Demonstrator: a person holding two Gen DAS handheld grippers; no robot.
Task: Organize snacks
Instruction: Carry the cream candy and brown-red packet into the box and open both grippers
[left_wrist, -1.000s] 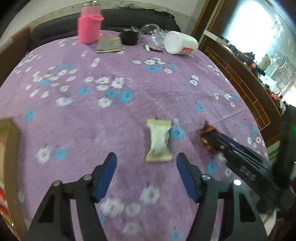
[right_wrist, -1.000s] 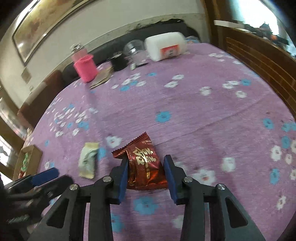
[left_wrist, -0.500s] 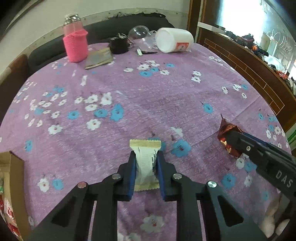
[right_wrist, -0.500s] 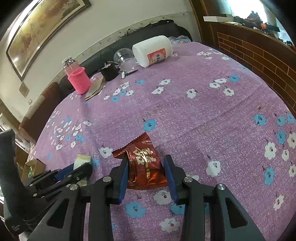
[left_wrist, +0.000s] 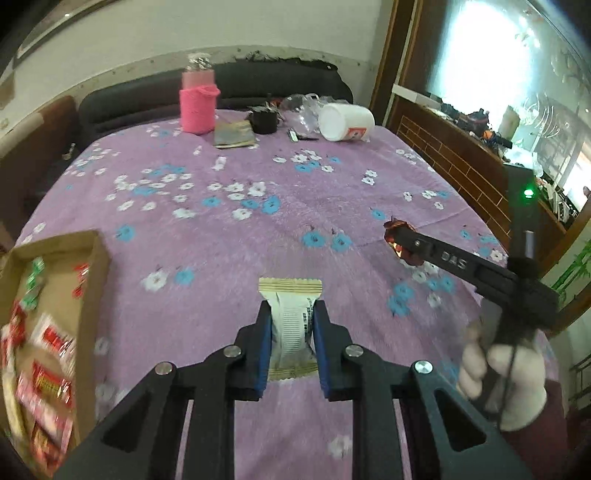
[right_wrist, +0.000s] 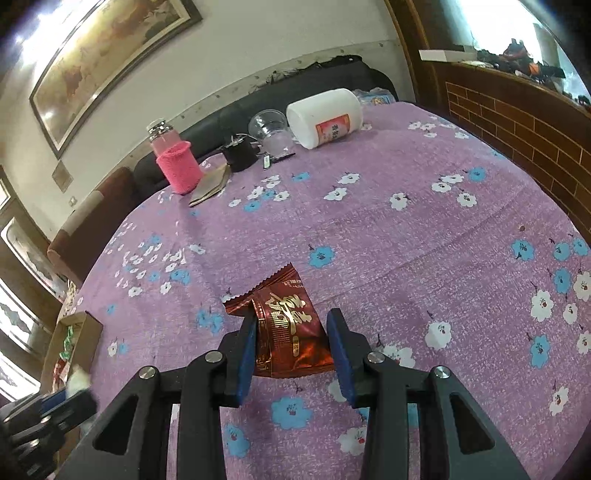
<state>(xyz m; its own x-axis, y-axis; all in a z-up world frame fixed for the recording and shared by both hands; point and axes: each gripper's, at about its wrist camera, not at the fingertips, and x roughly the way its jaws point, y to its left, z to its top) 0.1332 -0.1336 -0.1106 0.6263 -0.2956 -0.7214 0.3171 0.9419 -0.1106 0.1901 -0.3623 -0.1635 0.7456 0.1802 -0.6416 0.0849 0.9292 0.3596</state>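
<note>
Left gripper (left_wrist: 291, 339): fingers clenched on white snack (left_wrist: 291, 325), pads pressing both long sides, top crimp sticking out ahead of the tips; lifted or dragging on the cloth, cannot tell

Right gripper (right_wrist: 291, 347): fingers grasping red snack (right_wrist: 286, 325); left pad on the wrapper's side, right pad at its lower corner; serrated top seam angled up and to the left

Tabletop (left_wrist: 332, 192) under purple flowered cloth

Box (left_wrist: 92, 266) at near left edge of tabletop, open cardboard, holding red-and-white and green wrapped packets, blurred in the left view; same box (right_wrist: 88, 332) seen small at the left edge in the right view

Right gripper (left_wrist: 397, 243) also visible in left view over the right side of the tabletop, red snack (left_wrist: 395, 227) at its tip; gloved hand (left_wrist: 502, 384) on its grip

Far edge of tabletop: pink bottle (left_wrist: 197, 99) upright; white jar (right_wrist: 325, 118) on its side; clear cup (right_wrist: 269, 129) beside the jar; small black item (right_wrist: 240, 155) between bottle and cup; flat brown packet (right_wrist: 210, 184) just in front of the bottle
</note>
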